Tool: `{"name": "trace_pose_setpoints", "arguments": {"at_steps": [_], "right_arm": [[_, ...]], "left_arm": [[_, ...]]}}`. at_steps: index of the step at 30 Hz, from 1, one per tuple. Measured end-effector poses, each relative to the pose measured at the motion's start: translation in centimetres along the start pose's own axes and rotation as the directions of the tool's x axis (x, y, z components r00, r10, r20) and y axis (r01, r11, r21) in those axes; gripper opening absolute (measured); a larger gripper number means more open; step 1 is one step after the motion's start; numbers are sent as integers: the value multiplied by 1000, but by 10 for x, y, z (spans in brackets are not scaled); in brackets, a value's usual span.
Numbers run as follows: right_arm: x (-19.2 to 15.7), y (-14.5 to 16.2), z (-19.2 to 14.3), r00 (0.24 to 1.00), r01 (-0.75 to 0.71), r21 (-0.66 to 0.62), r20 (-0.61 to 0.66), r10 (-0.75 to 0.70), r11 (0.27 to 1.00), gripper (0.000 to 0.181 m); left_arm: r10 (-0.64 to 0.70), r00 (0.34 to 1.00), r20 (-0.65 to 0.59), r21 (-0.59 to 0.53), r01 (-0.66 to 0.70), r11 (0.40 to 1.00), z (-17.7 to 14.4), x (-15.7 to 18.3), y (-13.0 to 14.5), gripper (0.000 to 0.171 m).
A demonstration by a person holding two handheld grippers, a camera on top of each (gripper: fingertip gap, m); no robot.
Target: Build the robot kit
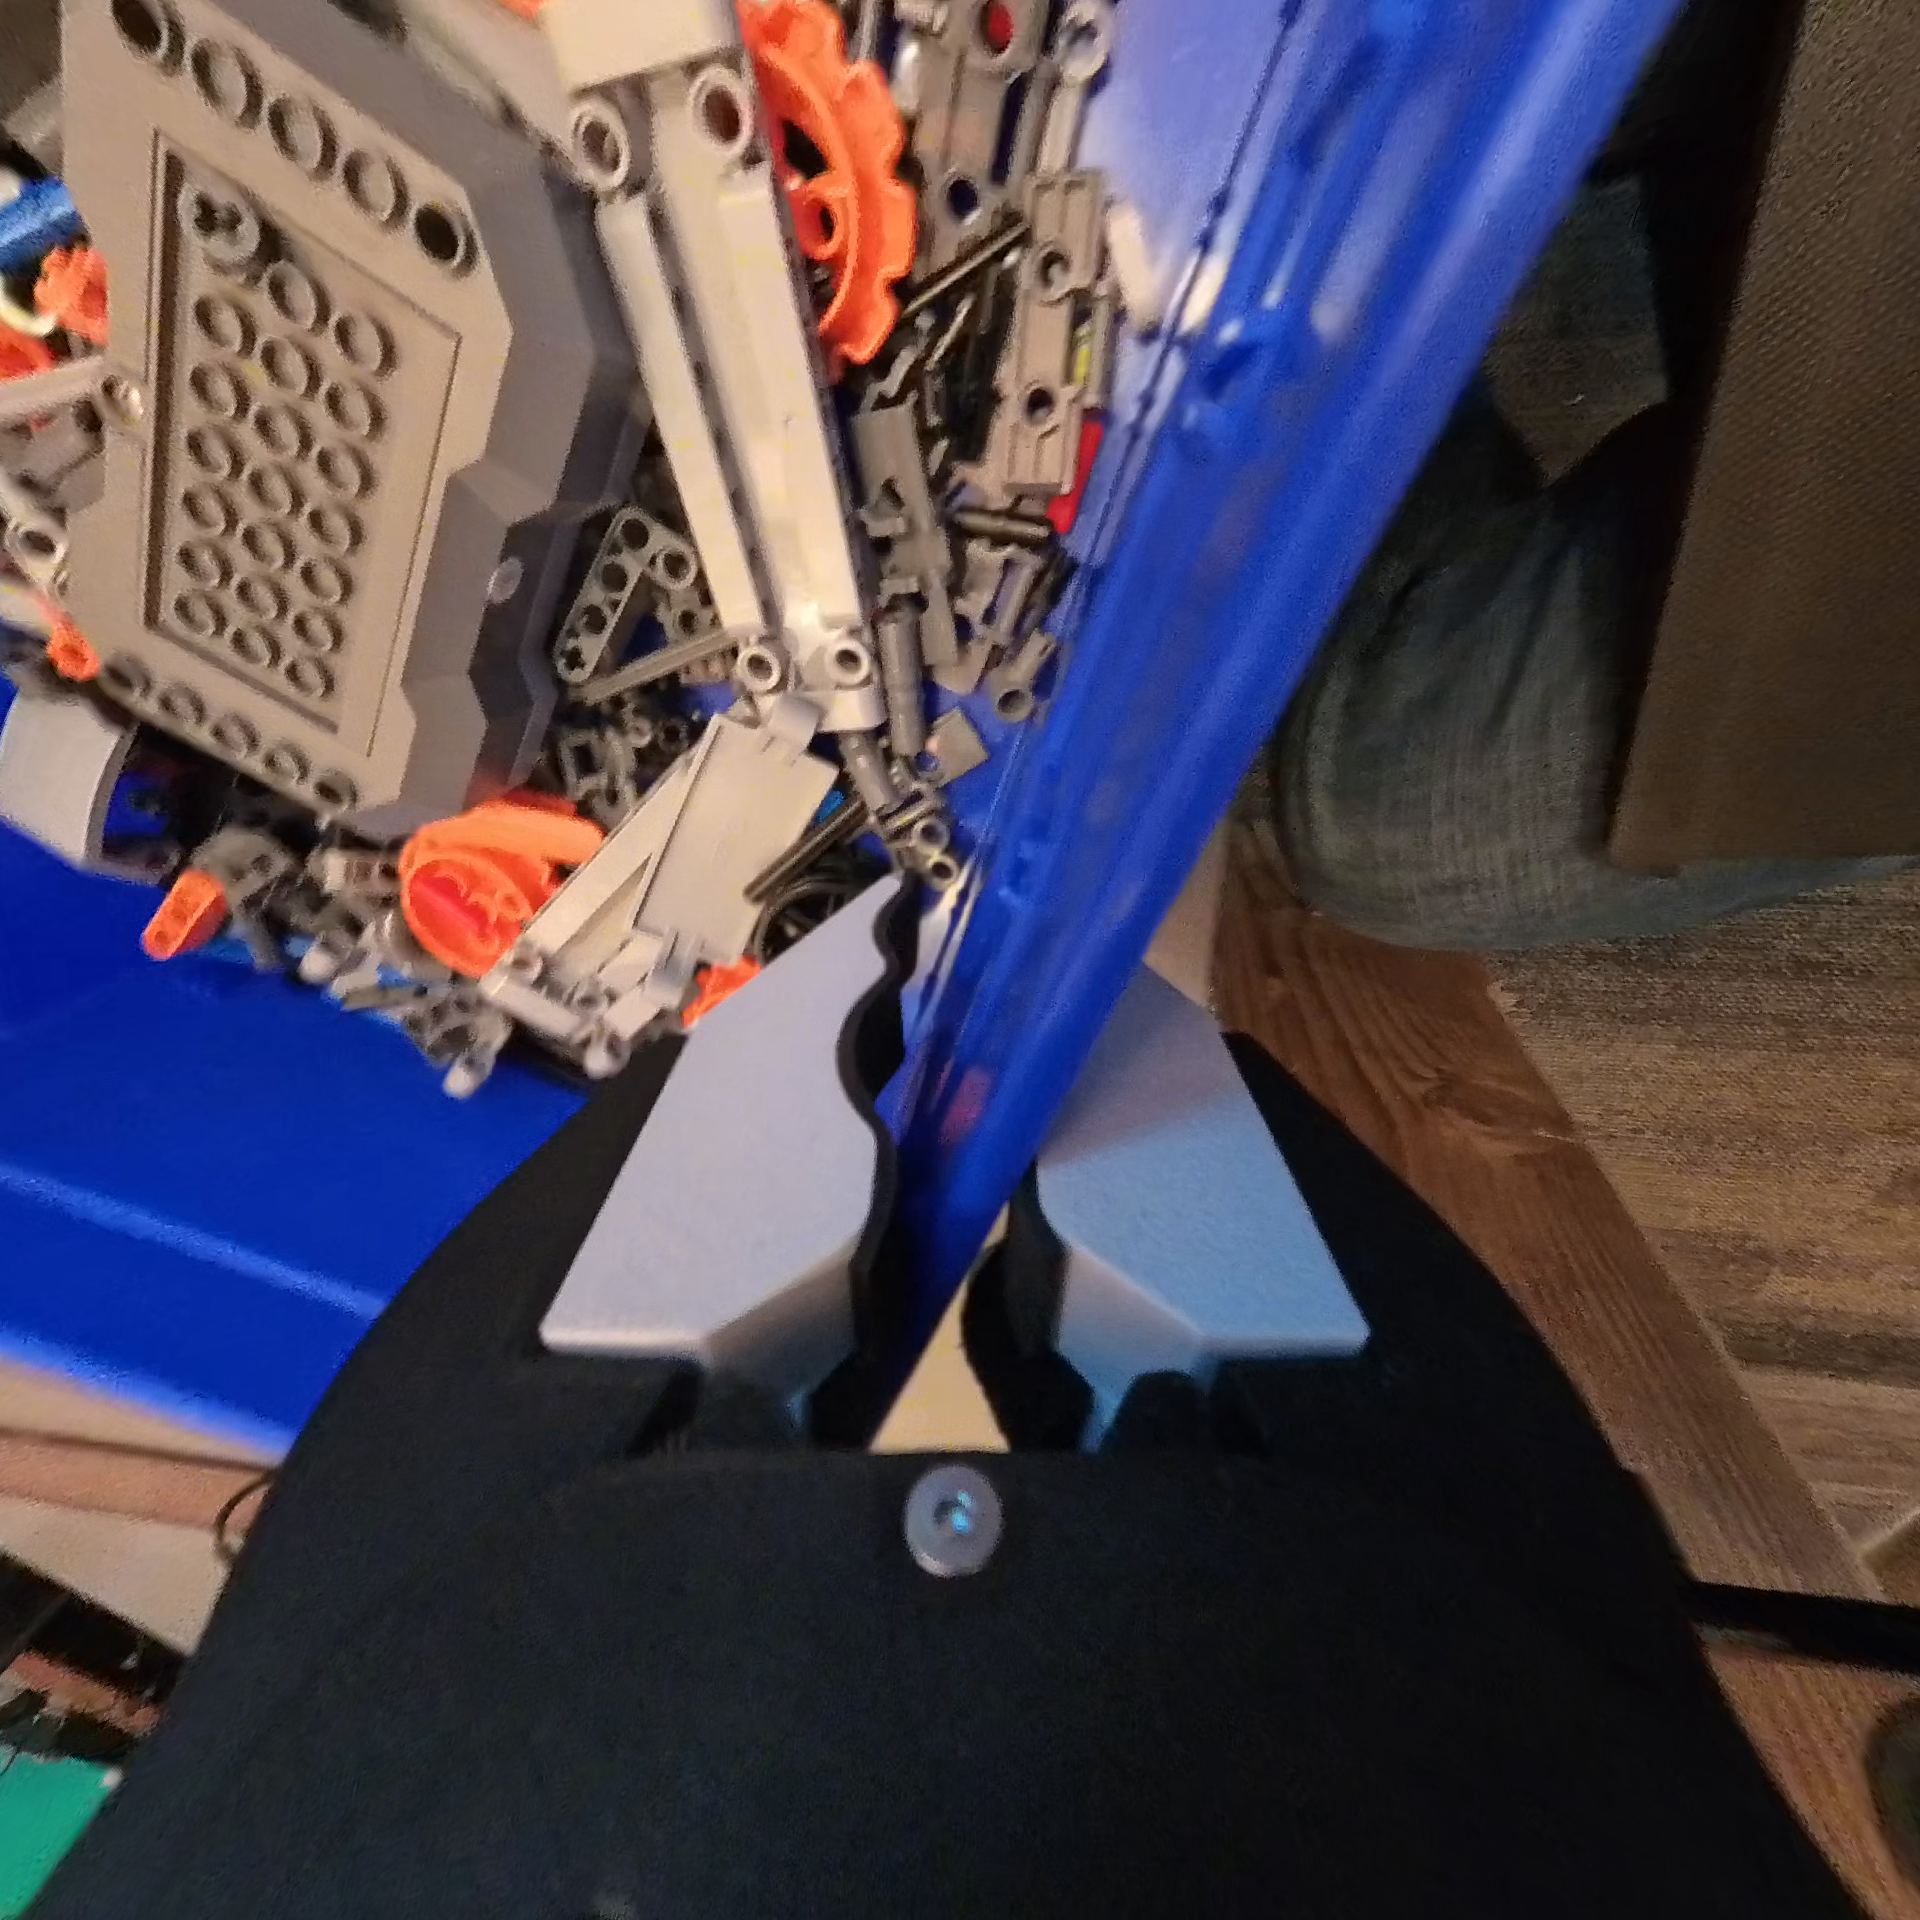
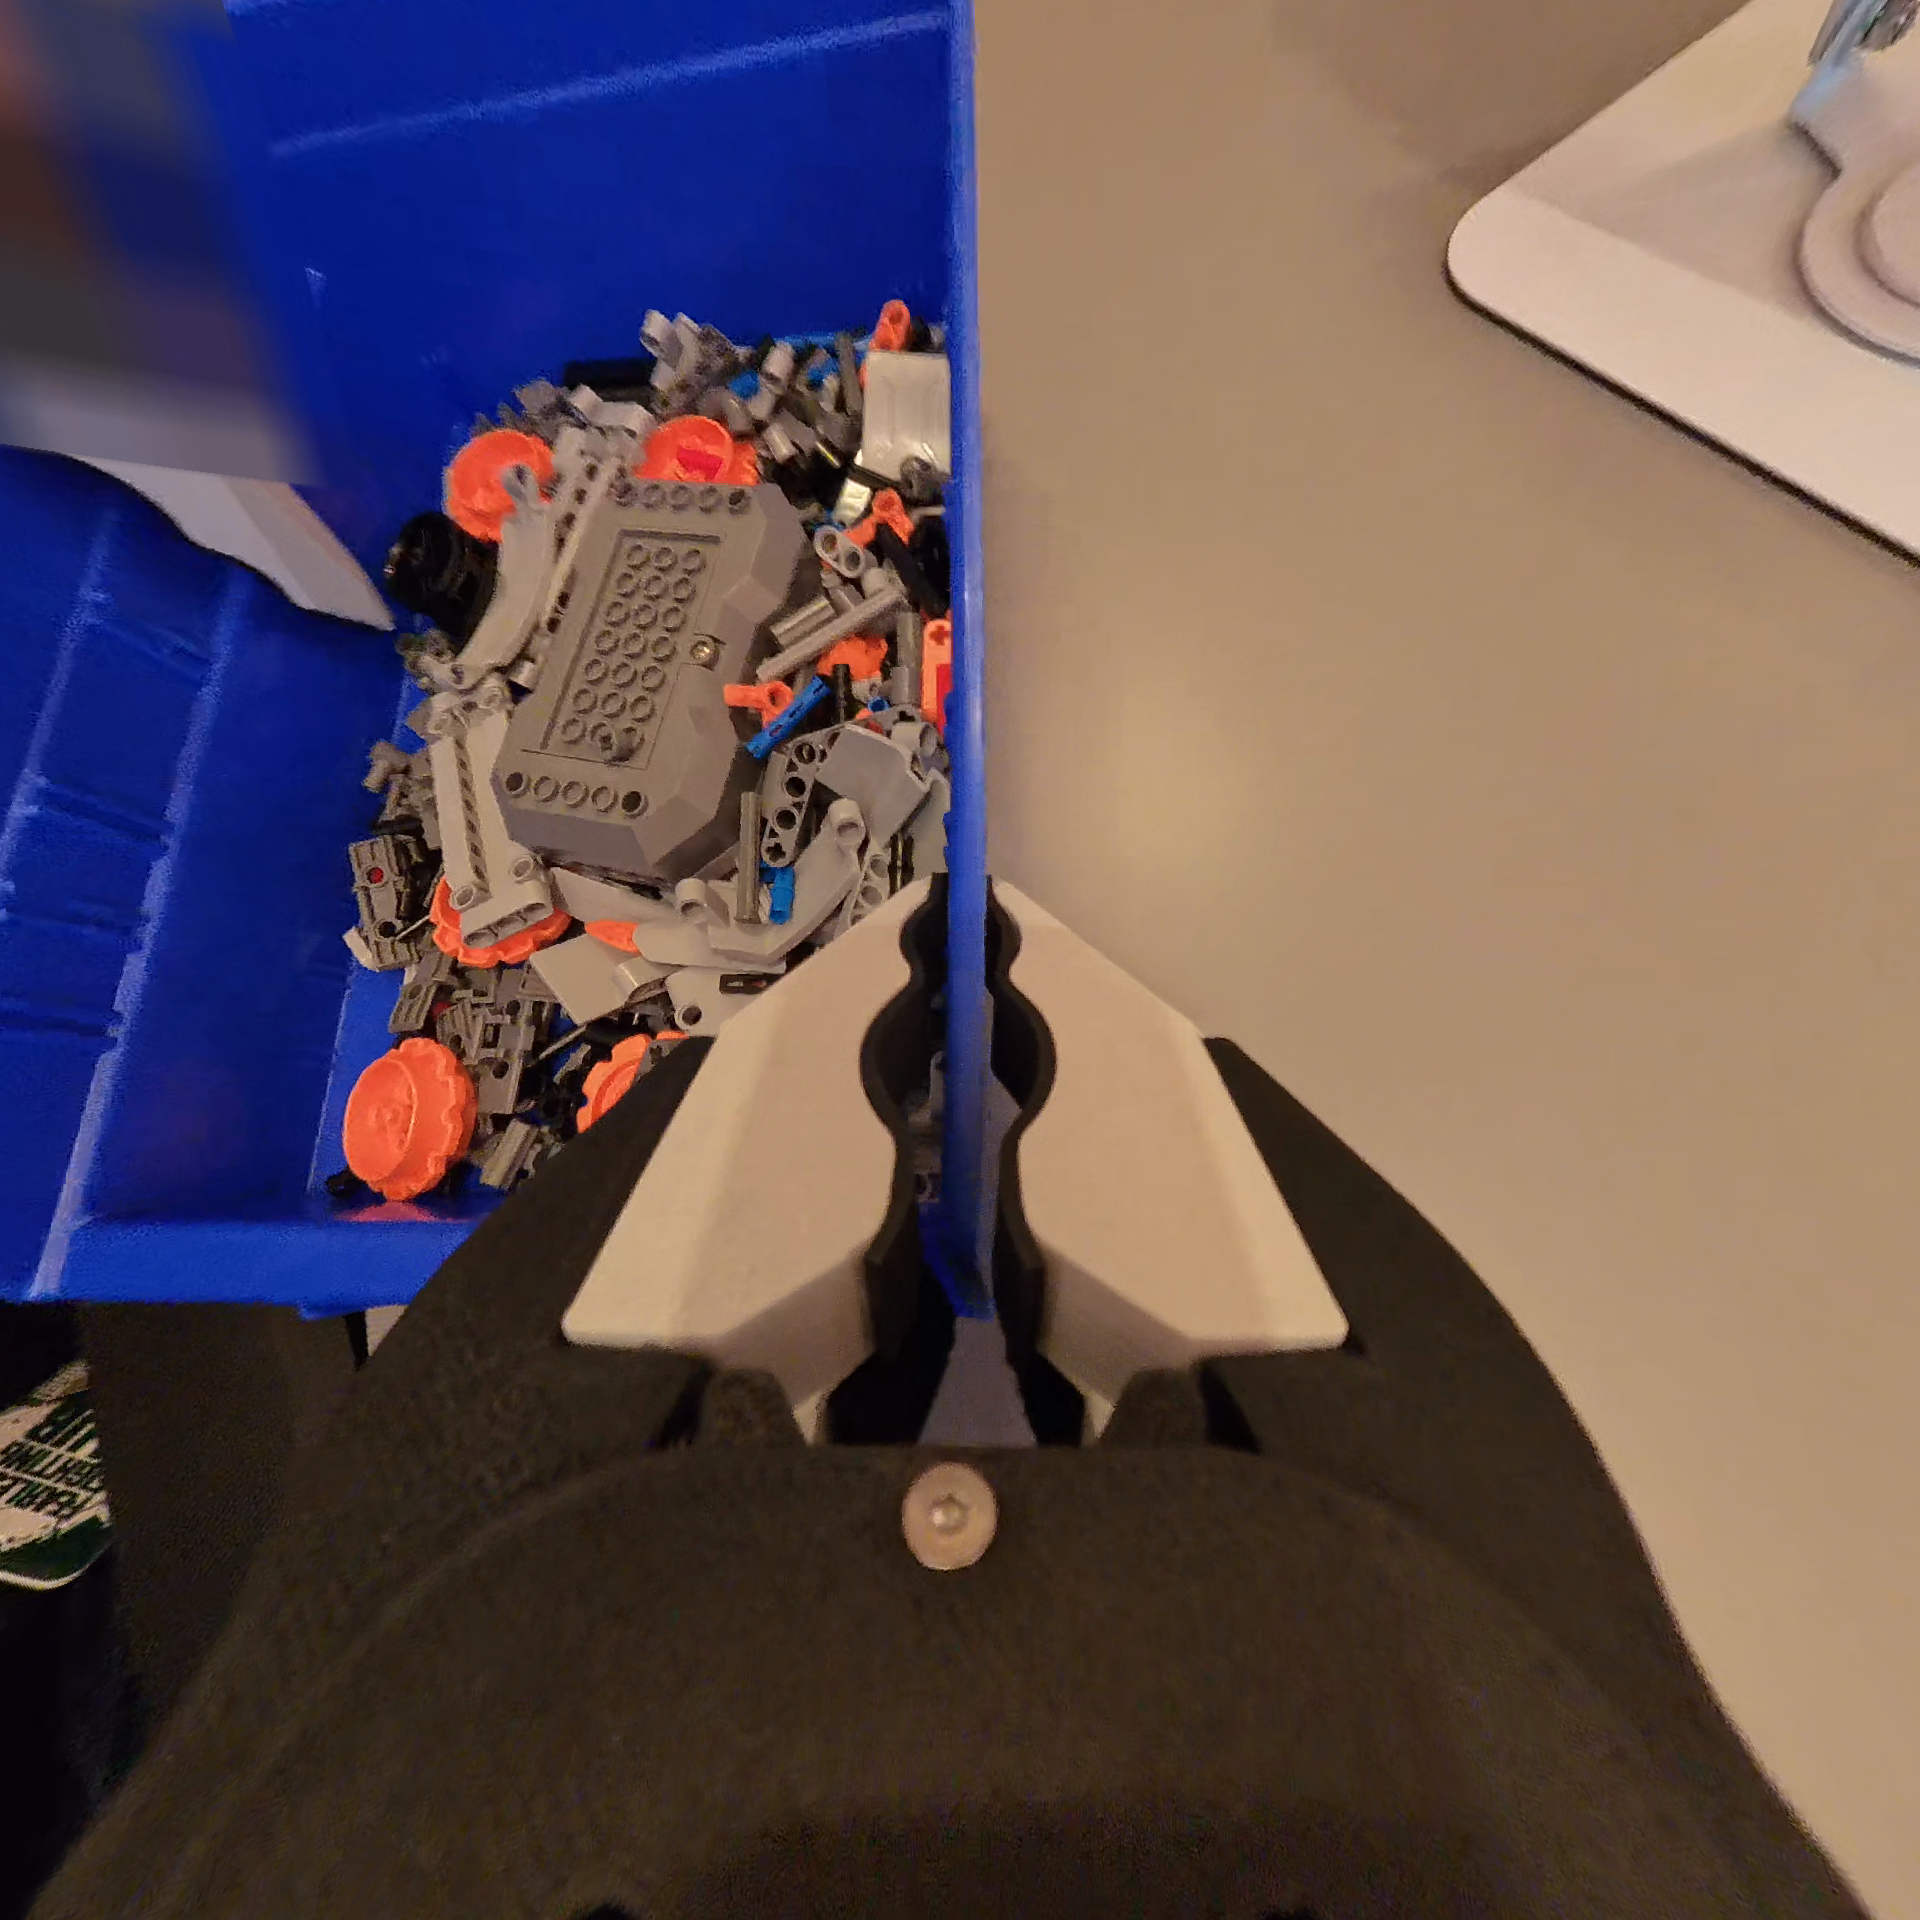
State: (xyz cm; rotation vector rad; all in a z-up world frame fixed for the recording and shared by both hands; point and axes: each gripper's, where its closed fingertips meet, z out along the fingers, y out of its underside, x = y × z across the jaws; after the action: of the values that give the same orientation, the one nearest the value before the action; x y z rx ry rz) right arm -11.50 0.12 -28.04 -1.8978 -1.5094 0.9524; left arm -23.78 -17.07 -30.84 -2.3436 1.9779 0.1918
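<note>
Left gripper is clamped on the blue bin wall, frame centre. Right gripper likewise pinches the bin wall. Bricks fill the bin, centre left.

Both wrist cameras sit close above a blue bin, each looking forward and down along one side wall. The left view is tilted. Both share the grey studded block.
</note>
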Motion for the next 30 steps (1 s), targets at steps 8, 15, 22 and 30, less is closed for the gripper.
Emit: {"name": "trace_pose_setpoints", "arguments": {"at_steps": [8,15,22,30], "right_arm": [[-2,-5,5,994,-107,83,0,108,991,10],[-26,12,-15,992,-49,110,119,36,993,35],[-31,33,-19,975,99,50,196,-107,994,39],[-20,29,-5,992,101,-2,74,-100,995,30]], "left_arm": [[-2,975,224,-104,26,994,9,-53,48,36],[-385,873,298,-89,427,900,-28,-47,89,55],[-812,582,37,407,734,544,-58,21,-1,72],[-895,376,-239,634,759,149,-21,31,-83,105]]}}
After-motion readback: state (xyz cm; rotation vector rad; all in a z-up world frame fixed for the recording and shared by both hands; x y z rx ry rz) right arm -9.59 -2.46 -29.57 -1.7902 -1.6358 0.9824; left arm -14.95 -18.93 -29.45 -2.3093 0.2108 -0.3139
